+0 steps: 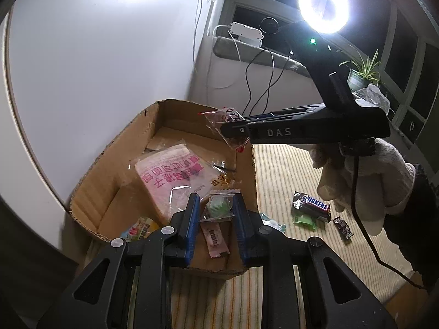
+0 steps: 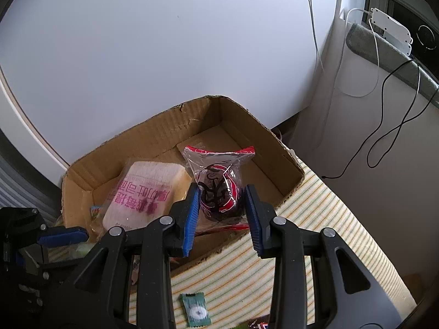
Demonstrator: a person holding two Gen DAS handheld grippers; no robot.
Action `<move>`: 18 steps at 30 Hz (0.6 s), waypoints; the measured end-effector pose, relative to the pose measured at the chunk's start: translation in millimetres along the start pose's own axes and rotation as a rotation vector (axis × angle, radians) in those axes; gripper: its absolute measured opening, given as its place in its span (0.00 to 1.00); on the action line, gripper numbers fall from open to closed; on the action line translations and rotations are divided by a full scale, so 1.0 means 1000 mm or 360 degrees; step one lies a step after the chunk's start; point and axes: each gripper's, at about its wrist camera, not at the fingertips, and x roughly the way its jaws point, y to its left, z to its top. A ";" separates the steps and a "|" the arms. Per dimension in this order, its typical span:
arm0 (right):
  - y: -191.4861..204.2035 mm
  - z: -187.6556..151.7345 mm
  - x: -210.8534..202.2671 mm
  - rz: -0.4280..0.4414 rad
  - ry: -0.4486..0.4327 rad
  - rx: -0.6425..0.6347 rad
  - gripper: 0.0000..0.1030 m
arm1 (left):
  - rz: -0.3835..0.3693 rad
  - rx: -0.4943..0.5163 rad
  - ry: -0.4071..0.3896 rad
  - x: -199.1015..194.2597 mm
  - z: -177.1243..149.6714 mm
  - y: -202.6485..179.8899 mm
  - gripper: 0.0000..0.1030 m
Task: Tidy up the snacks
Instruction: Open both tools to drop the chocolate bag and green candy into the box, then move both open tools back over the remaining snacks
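A green candy [image 1: 218, 205] is clamped between the left gripper [image 1: 216, 219] pads, above the cardboard box [image 1: 115, 148]; a red-and-black snack bag [image 2: 219, 192] is pinched in the right gripper [image 2: 222, 213], over the same box; beyond both jaws lies a pink-lettered bread pack [image 2: 142, 192].

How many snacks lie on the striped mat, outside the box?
4: a Snickers bar, a green packet against it, a small dark candy right of it, a teal packet beside the box. The left tongs may hide more.
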 end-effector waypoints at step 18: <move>0.002 -0.002 -0.015 -0.0036 -0.0066 -0.0013 0.70 | 0.0037 -0.0018 -0.0033 -0.003 0.003 0.001 0.49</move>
